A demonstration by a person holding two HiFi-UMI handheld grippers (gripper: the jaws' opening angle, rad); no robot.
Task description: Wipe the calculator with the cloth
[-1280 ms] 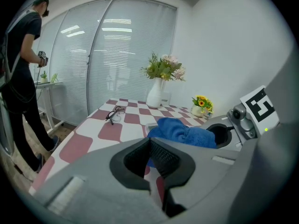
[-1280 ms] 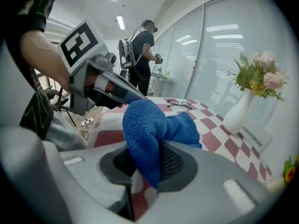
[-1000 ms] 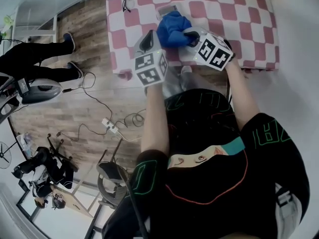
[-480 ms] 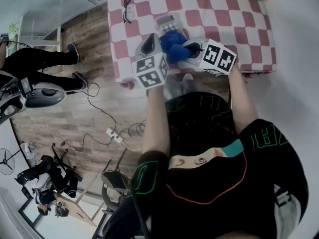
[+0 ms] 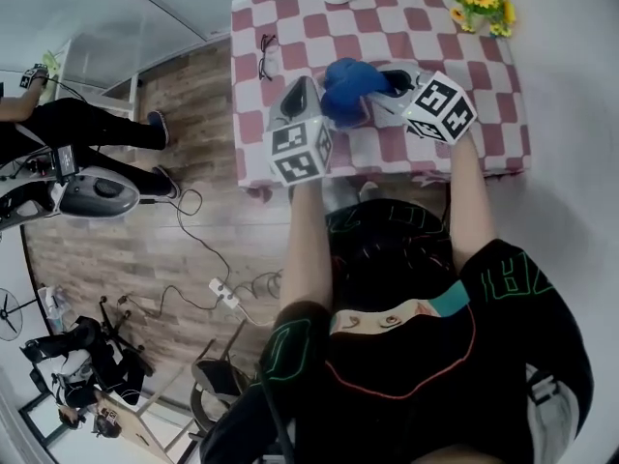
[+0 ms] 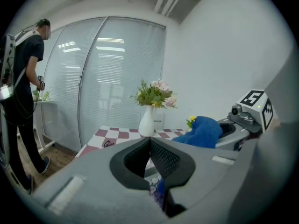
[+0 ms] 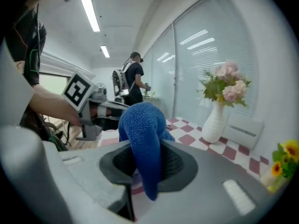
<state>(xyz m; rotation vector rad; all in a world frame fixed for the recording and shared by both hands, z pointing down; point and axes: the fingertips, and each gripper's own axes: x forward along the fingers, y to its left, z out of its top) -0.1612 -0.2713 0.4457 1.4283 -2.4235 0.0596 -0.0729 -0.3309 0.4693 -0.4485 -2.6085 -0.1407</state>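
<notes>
My right gripper [image 5: 375, 87] is shut on the blue cloth [image 5: 348, 85], which bunches up between its jaws [image 7: 142, 125] and hangs out below them. My left gripper [image 5: 309, 90] sits just left of the cloth. Its jaws meet at the tip, and the calculator's pale keys [image 6: 153, 186] show in the gap under them. In the head view the cloth and grippers hide the calculator. In the left gripper view the cloth [image 6: 203, 130] and right gripper [image 6: 243, 120] hover at the right, above the checked table [image 5: 484, 66].
A white vase of flowers [image 6: 146, 121] stands at the table's far side. Small sunflowers [image 5: 479, 3] sit at the far right corner, glasses [image 5: 268, 56] near the left edge. A person [image 6: 23, 78] stands left of the table. Cables [image 5: 222, 293] lie on the floor.
Both grippers and the cloth have come closer together over the table. The calculator lay in plain sight beyond the cloth before. It is now hidden under the cloth, at the left jaws.
</notes>
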